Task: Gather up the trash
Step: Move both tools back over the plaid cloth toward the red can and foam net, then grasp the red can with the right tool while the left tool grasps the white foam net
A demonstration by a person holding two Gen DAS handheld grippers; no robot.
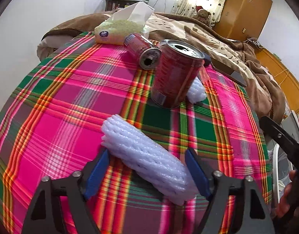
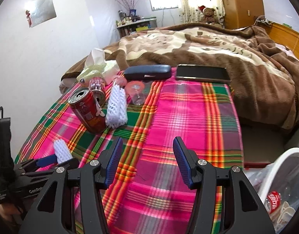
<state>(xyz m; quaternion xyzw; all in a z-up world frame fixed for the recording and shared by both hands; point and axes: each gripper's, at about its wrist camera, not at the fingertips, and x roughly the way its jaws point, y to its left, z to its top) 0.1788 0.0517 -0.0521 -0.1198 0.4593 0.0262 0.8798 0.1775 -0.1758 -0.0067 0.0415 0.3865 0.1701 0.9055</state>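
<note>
A white foam net sleeve (image 1: 147, 159) lies on the plaid cloth between the open blue pads of my left gripper (image 1: 149, 173); whether the pads touch it I cannot tell. It also shows in the right wrist view (image 2: 61, 151). An upright red can (image 1: 174, 74) stands beyond it, with a red can on its side (image 1: 141, 50) and a second foam sleeve (image 2: 117, 105) near it. My right gripper (image 2: 147, 163) is open and empty over the cloth. A white trash bin (image 2: 282, 177) with a plastic liner and trash inside sits low at the right.
A tissue pack (image 1: 118, 29), a dark glasses case (image 2: 147, 71), a phone (image 2: 203, 73) and clear plastic cups with pink rims (image 2: 136, 91) lie at the table's far side. A bed with a brown blanket (image 2: 217, 46) lies behind. A white wall is on the left.
</note>
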